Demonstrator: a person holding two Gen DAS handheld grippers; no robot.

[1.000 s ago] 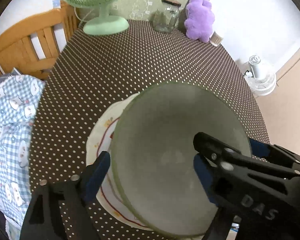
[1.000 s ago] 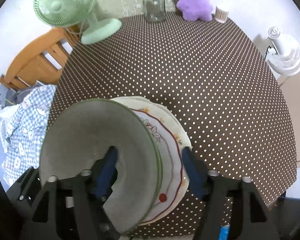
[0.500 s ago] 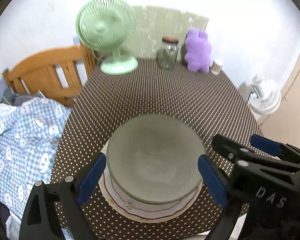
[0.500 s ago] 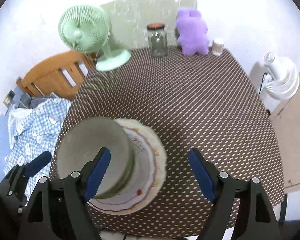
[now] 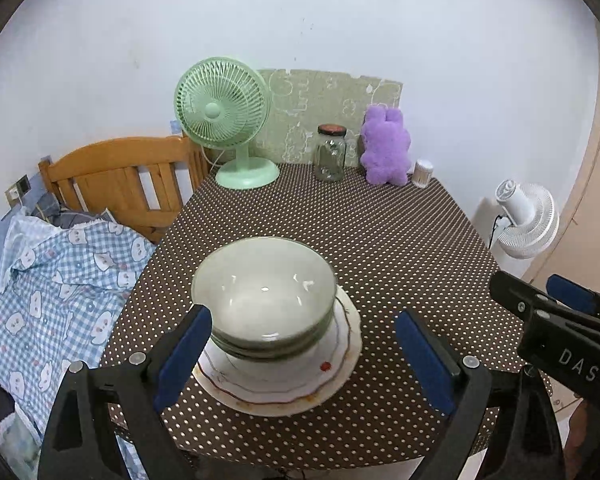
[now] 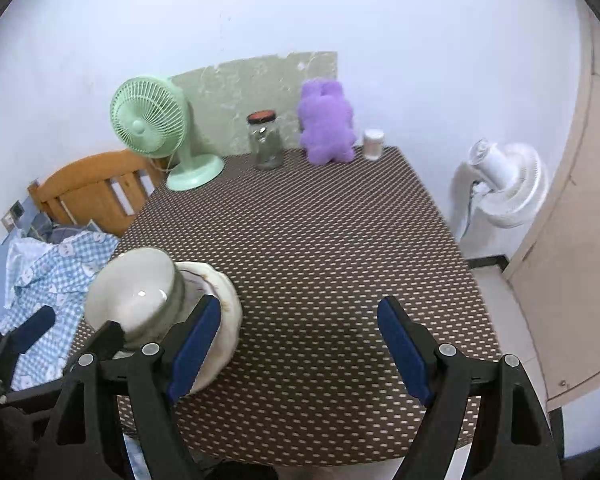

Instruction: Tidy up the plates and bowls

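A stack of grey-green glass bowls sits upright on a white plate with a red rim line, near the front left of the dotted brown table. My left gripper hovers open above and in front of the stack, touching nothing. In the right wrist view the bowls and plate lie at the lower left. My right gripper is open over bare tablecloth to their right. The right gripper also shows at the right edge of the left wrist view.
Along the table's back edge stand a green desk fan, a glass jar, a purple plush toy and a small white container. A wooden chair and blue checked cloth are left; a white floor fan right.
Both grippers have pulled back and up from the top bowl. Tilted between the jaws a second ago, it now rests level on the stack, and the jaws stand wider.
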